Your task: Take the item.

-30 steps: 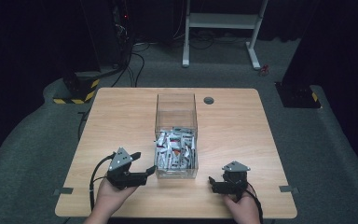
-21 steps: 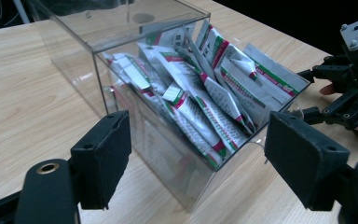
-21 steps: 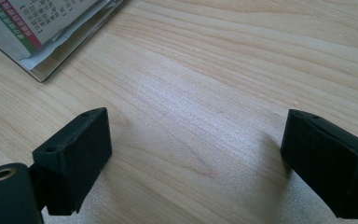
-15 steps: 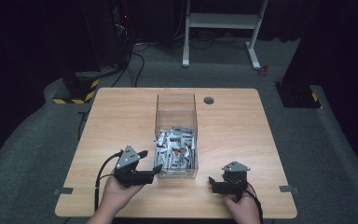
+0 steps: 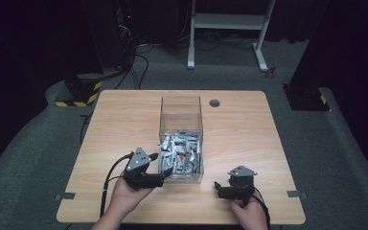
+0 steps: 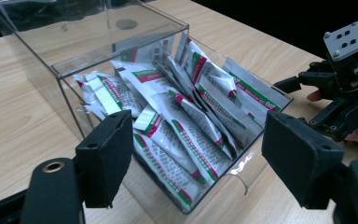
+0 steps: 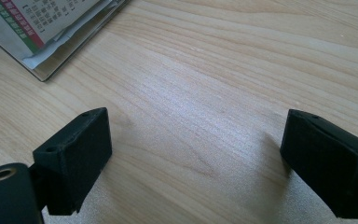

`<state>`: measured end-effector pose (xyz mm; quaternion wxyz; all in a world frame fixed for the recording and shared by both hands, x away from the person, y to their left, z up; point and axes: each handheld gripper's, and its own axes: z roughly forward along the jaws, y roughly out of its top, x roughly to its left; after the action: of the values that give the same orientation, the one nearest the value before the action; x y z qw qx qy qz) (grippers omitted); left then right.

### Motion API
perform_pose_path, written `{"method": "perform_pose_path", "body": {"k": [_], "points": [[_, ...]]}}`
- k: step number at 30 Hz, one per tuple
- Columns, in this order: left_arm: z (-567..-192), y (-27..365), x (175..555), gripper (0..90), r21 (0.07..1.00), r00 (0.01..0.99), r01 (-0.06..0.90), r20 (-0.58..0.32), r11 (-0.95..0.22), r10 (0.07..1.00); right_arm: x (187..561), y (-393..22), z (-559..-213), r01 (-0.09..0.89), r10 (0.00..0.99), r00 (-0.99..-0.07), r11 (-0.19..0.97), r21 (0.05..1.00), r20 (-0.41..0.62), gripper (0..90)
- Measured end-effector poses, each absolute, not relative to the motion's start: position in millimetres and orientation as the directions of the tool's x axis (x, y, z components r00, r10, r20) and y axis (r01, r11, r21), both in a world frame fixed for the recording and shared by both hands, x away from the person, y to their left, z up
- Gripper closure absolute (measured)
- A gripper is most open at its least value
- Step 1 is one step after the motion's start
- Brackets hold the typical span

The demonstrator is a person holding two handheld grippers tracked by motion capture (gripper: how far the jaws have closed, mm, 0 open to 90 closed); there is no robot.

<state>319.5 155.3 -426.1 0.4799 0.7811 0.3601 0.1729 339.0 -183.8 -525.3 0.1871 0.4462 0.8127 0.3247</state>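
The clear box (image 6: 121, 51) is holding perhaps two dozen packets (image 6: 191, 116), while both grippers (image 6: 198, 154) (image 7: 196, 163) are gaping empty.

Sachet (image 6: 186, 135) print too small to read

The table (image 5: 124, 124) in the middle of the high view is pale wood with a fine straight grain, and a small dark grey round cap (image 5: 214, 103) sits near its upper edge. The box (image 5: 180, 112) at centre is clear and colourless. The packets (image 6: 186, 126) inside it are white with green and red bands and dark print. The left gripper (image 6: 200, 163) and the right gripper (image 7: 196, 163) are matt black, each topped with a grey plate. At the upper left of the high view, a base (image 5: 76, 93) on the grey floor carries yellow and black stripes.
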Motion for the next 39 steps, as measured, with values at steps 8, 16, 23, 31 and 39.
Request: {"method": "perform_pose_path", "body": {"k": [8,16,23,31,39], "points": [[-429.0,146.1,324.4,26.0,0.869,0.685,0.4,-0.073,-0.291,0.725,339.1,-183.8,-525.4,0.602,0.845,-0.534,0.393,0.695,-0.015,8.5],[-432.1,139.6,328.6,30.2,0.862,0.693,0.409,-0.079,-0.3,0.717,339.1,-183.7,-525.3,0.599,0.842,-0.539,0.397,0.695,-0.016,8.5],[-435.2,133.3,331.9,36.0,0.851,0.686,0.425,-0.08,-0.309,0.723,338.5,-183.2,-525.2,0.605,0.844,-0.536,0.392,0.693,-0.009,8.5],[-437.9,126.4,334.2,46.4,0.838,0.693,0.436,-0.079,-0.329,0.717,338.4,-183.0,-525.2,0.604,0.842,-0.539,0.394,0.693,-0.008,8.5],[-442.4,120.0,339.2,54.8,0.812,0.689,0.464,-0.079,-0.354,0.721,338.4,-183.0,-525.2,0.603,0.841,-0.542,0.395,0.693,-0.008,8.5]]}}
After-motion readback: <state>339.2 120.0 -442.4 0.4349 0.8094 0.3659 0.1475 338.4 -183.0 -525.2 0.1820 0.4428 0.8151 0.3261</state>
